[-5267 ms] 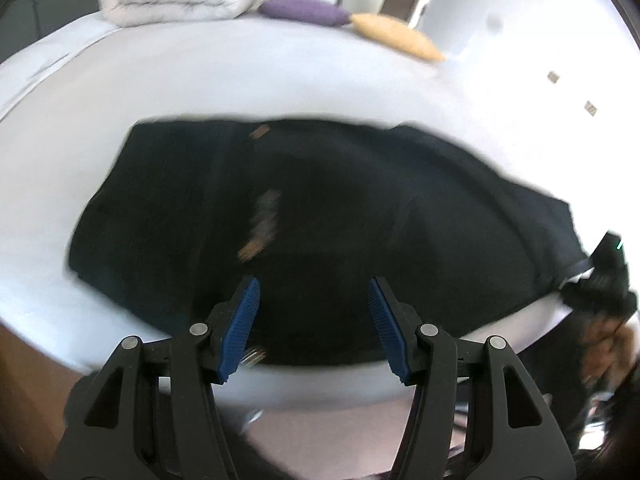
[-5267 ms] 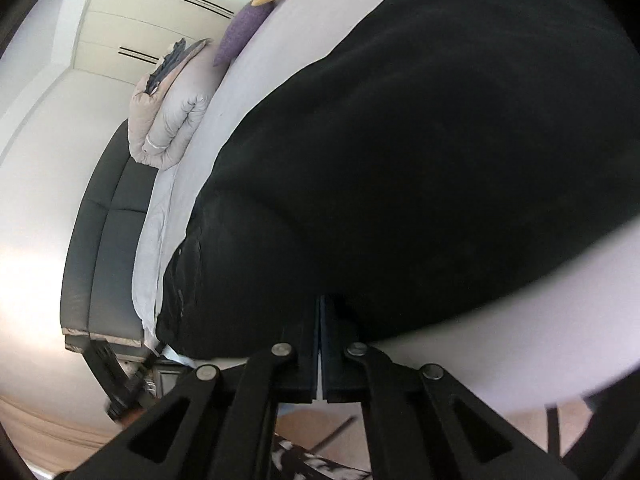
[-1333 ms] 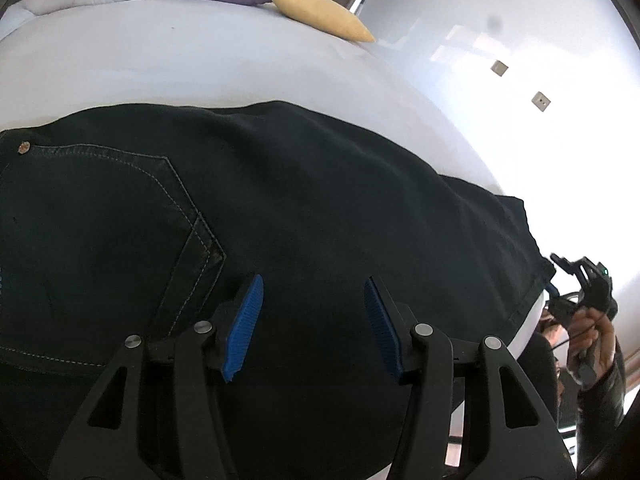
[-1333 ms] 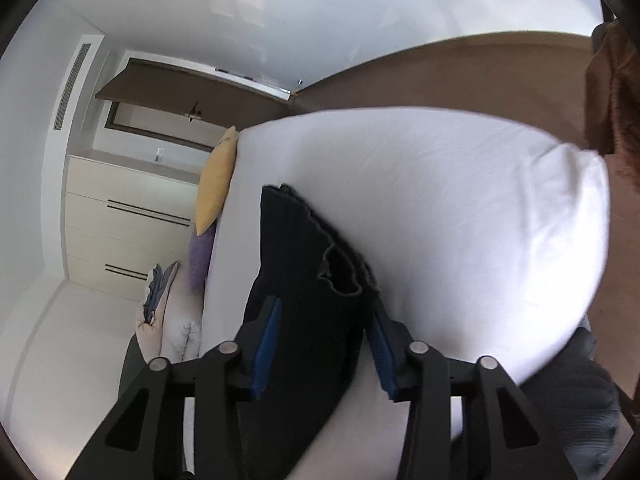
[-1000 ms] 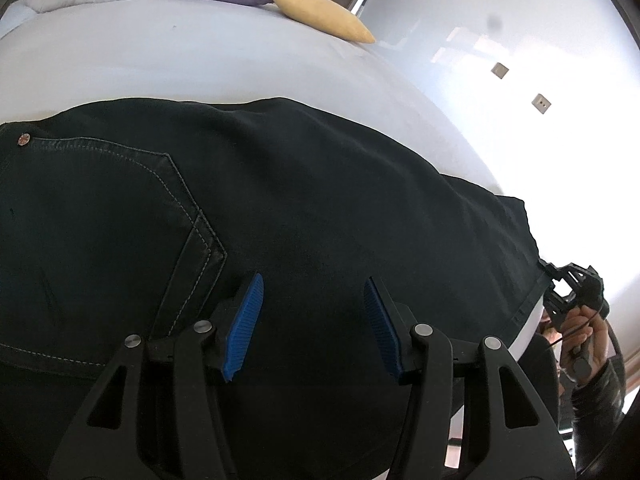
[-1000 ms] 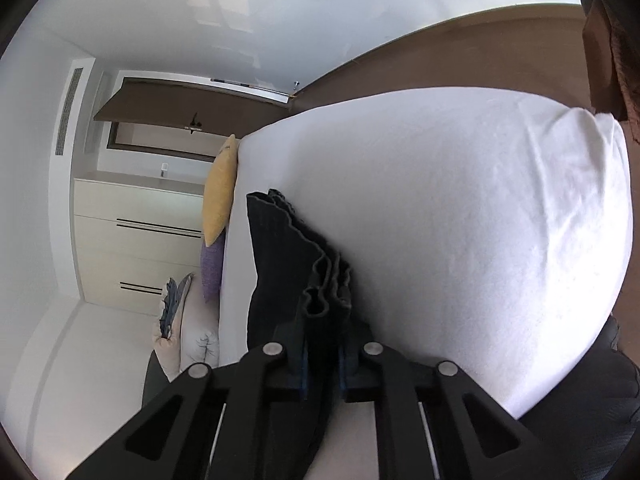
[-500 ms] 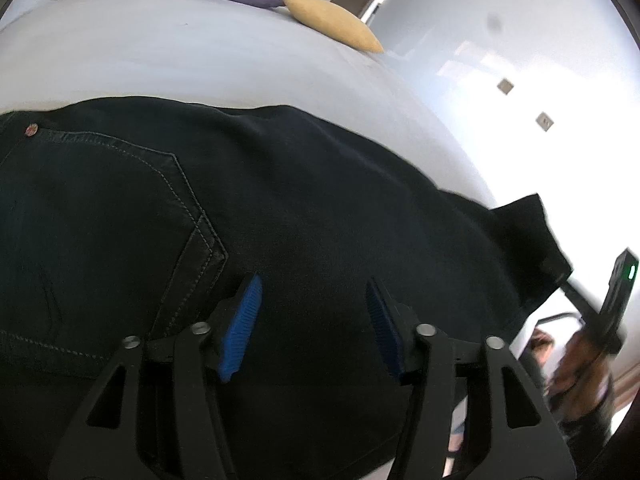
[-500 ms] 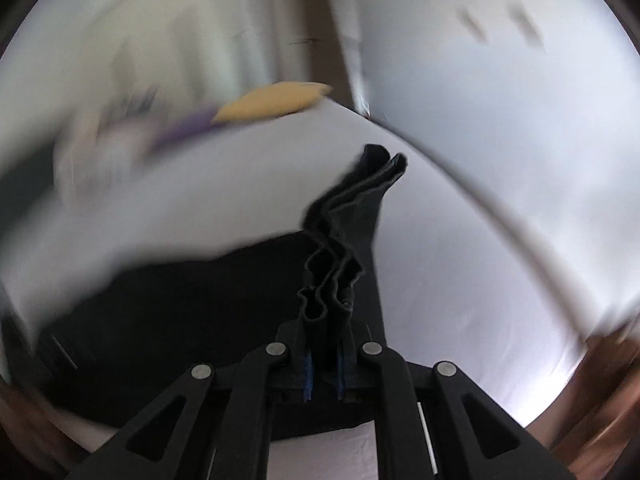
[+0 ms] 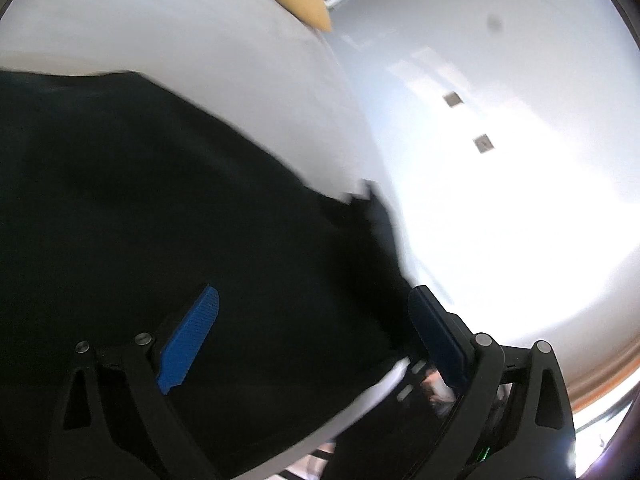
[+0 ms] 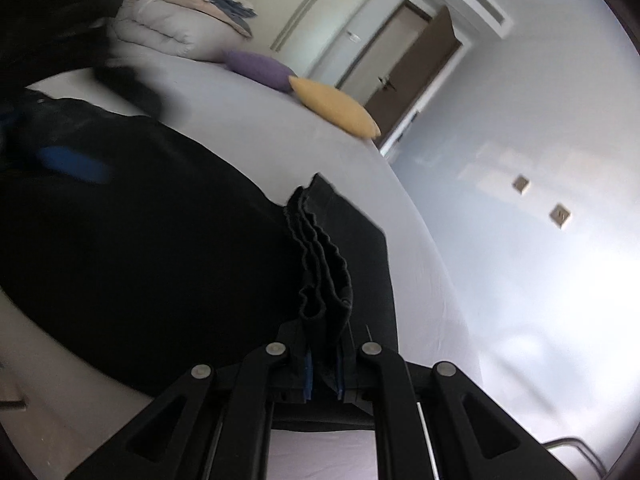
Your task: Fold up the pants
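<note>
The white bed carries the black pants, which lie flat with their long axis running from the waist at the far left to the hem ends. The right gripper is clamped on those bunched hems – lifted off the sheet. The left gripper is opening wide above the cloth, holding nothing.

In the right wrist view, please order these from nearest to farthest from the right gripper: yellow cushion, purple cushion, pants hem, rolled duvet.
1. pants hem, clamped in the right gripper
2. yellow cushion, on the bed's far side
3. purple cushion, just behind it
4. rolled duvet, farthest, upper left
</note>
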Demonstrator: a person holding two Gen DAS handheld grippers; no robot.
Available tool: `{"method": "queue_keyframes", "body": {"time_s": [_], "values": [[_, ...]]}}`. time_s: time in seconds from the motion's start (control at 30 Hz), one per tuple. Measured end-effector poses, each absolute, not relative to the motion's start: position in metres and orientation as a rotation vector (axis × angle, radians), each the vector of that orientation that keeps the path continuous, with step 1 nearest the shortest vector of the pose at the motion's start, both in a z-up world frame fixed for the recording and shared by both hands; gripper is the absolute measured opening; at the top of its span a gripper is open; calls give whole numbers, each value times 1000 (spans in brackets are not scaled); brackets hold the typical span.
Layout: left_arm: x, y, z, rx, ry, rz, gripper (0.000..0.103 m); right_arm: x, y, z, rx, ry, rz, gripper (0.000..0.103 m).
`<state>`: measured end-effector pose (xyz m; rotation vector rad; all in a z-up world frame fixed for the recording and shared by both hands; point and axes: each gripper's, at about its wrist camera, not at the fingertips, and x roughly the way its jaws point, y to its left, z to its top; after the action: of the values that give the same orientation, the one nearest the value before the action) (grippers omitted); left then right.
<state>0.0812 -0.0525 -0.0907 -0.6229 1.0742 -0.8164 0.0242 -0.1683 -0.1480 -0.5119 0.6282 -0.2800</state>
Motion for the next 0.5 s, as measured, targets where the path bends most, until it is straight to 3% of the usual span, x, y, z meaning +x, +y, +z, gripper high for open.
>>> {"method": "queue_keyframes", "body": {"time_s": [0.3,0.33,0.37,0.43,0.5], "values": [[115,-91,-111,-613,1214,-810,95,7,-118,-156,-588,610,-173,9],[115,-91,-111,-609,1215,-819,86,5,-113,-155,-596,606,-159,9],[116,-91,-111,-598,1228,-835,56,5,-109,-155,-601,604,-150,9],[118,-90,-111,-581,1250,-839,26,5,-105,-156,-613,603,-132,9],[121,-81,-106,-551,1233,-838,17,5,-99,-156,-626,600,-113,9]]}}
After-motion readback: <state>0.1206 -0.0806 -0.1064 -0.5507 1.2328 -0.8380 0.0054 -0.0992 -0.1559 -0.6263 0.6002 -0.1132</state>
